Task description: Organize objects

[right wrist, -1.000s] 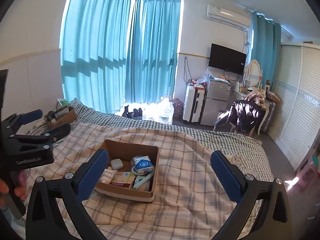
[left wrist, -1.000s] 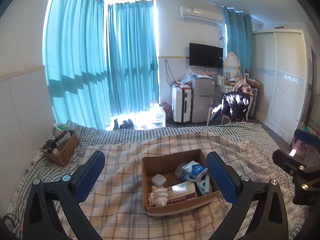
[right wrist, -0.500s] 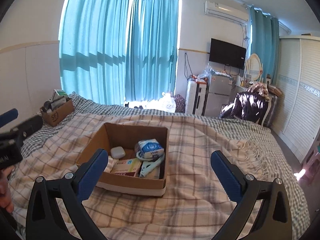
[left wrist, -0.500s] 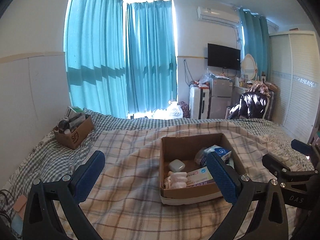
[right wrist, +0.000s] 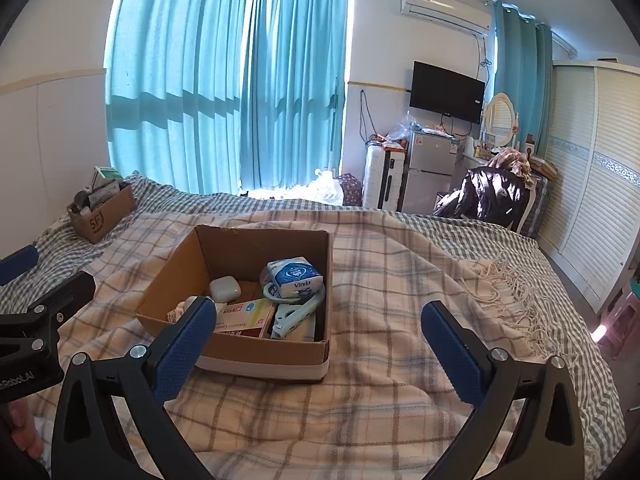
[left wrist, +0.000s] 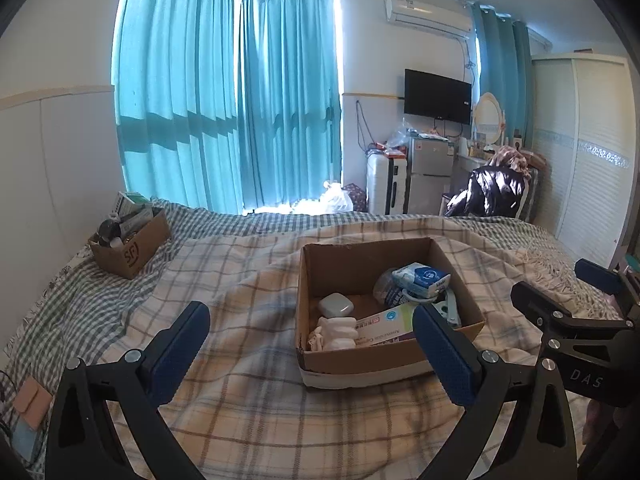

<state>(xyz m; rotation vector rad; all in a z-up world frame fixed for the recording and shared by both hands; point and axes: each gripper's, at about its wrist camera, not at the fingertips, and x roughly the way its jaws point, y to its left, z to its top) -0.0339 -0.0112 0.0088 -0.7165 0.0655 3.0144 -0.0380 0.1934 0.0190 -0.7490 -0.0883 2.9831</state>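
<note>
An open cardboard box (left wrist: 340, 360) (right wrist: 256, 350) sits on the plaid blanket in the middle of the bed. In it lie a blue-white tissue pack (left wrist: 422, 279) (right wrist: 294, 278), a small white case (left wrist: 336, 304) (right wrist: 225, 288), a medicine carton (left wrist: 386, 322) (right wrist: 244, 316), a white cloth (left wrist: 334, 330) and a light-blue clip (right wrist: 294, 314). My left gripper (left wrist: 310, 350) is open and empty, just short of the box. My right gripper (right wrist: 314, 344) is open and empty, near the box's front right corner. Each gripper shows at the other view's edge.
A second, smaller cardboard box (left wrist: 130, 244) (right wrist: 102, 216) full of items stands at the bed's far left by the wall. A pink pouch (left wrist: 32, 402) lies at the near left. Beyond the bed are curtains, a suitcase, a fridge and a chair with a jacket (left wrist: 494, 192).
Both grippers have moved down and closer to the bed; the box now looks larger and nearer in both views. Both stay open.
</note>
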